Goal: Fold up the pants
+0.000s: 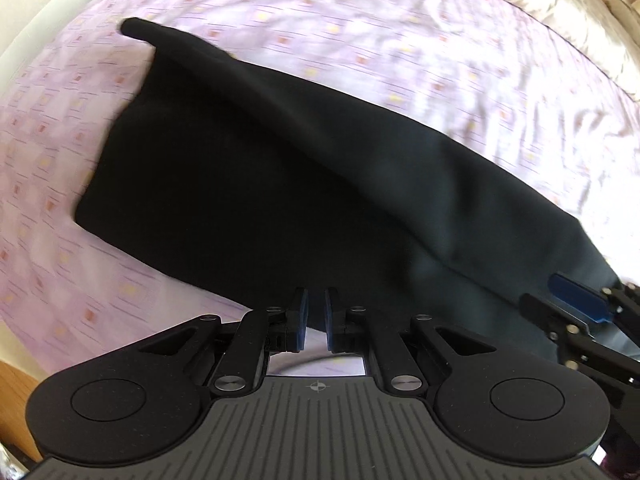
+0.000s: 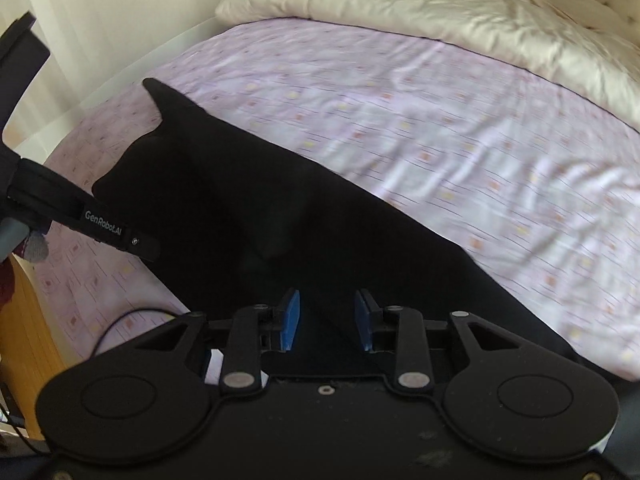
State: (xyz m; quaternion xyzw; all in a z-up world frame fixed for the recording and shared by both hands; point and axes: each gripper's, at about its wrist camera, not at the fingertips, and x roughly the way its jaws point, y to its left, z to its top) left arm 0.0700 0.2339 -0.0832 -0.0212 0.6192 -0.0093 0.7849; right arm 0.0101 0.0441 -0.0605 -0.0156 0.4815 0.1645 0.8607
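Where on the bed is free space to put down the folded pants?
Free: the lilac sheet between the black pants and the cream duvet. A narrower strip lies between the pants and the bed's left edge. Crowded: the near edge, where the pants meet the left gripper and right gripper.

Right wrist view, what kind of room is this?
Most likely a bedroom: the black pants lie on a bed with a lilac patterned sheet, a cream duvet bunched at the far end, and a pale curtain beside it.
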